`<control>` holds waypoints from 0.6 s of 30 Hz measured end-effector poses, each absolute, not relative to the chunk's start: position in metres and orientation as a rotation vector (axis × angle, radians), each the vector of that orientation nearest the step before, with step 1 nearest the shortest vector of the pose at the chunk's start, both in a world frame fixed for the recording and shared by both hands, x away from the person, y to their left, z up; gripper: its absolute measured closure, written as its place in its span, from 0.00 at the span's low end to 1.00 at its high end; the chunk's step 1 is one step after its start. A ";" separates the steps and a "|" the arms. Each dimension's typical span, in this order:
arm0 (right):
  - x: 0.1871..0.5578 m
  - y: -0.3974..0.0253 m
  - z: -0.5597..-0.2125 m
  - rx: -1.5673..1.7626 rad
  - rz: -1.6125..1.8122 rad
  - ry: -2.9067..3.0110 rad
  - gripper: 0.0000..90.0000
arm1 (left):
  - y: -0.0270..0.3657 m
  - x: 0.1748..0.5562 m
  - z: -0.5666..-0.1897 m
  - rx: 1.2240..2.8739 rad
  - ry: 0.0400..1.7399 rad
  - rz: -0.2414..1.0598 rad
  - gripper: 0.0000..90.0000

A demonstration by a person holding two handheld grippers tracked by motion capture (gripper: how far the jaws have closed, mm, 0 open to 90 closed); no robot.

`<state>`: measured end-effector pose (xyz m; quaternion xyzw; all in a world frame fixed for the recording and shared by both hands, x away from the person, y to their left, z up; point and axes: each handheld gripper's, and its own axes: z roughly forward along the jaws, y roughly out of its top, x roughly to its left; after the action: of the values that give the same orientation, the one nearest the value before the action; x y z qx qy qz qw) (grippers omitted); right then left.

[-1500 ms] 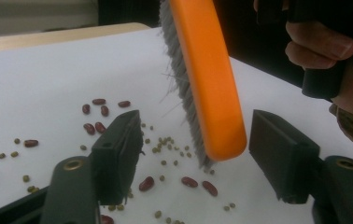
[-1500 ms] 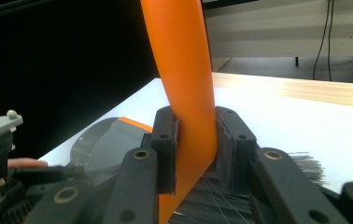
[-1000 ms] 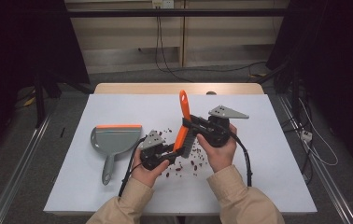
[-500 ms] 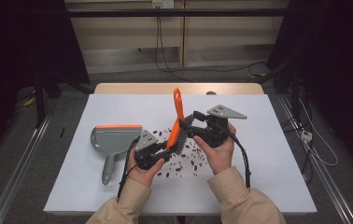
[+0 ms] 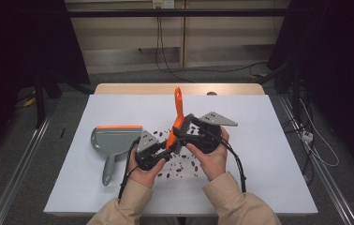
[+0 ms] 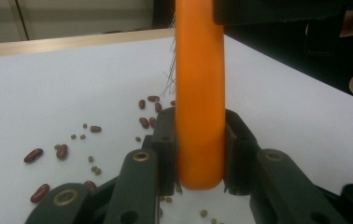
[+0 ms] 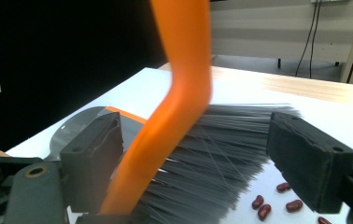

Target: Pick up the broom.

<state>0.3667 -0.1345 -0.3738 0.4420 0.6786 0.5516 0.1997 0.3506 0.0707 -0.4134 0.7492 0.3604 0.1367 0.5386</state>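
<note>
An orange-handled brush (image 5: 178, 110) with dark bristles stands nearly upright over the white table, handle pointing away from me. My left gripper (image 5: 165, 145) is shut on the brush's lower orange end (image 6: 200, 93), one pad on each side. My right gripper (image 5: 184, 126) is open around the brush: in the right gripper view the orange handle (image 7: 179, 70) leans by one pad and the bristles (image 7: 226, 149) fan toward the other. Red and small green beans (image 5: 180, 166) lie scattered under and in front of the brush. A grey dustpan (image 5: 114, 140) with an orange lip lies to the left.
The dustpan's handle points toward the table's front edge at the left. A wooden strip (image 5: 180, 89) runs along the table's far edge. Cables trail from both grippers toward me. Dark floor and rails surround the table.
The brush has shifted left and stands more upright. Both hands moved left with it, toward the dustpan.
</note>
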 end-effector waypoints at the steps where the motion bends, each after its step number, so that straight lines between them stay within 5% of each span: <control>1: 0.367 -0.135 -0.374 1.236 1.542 1.897 0.21 | 0.070 0.350 -0.414 1.783 0.858 0.329 0.79; 18: 0.372 -0.107 -0.390 1.408 1.413 1.912 0.21 | 0.063 0.343 -0.411 1.783 0.822 0.450 0.78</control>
<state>0.3724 -0.1067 -0.3902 0.5004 0.6798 0.5021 0.1881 0.3427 0.0626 -0.4108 0.7484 0.3448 0.1887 0.5342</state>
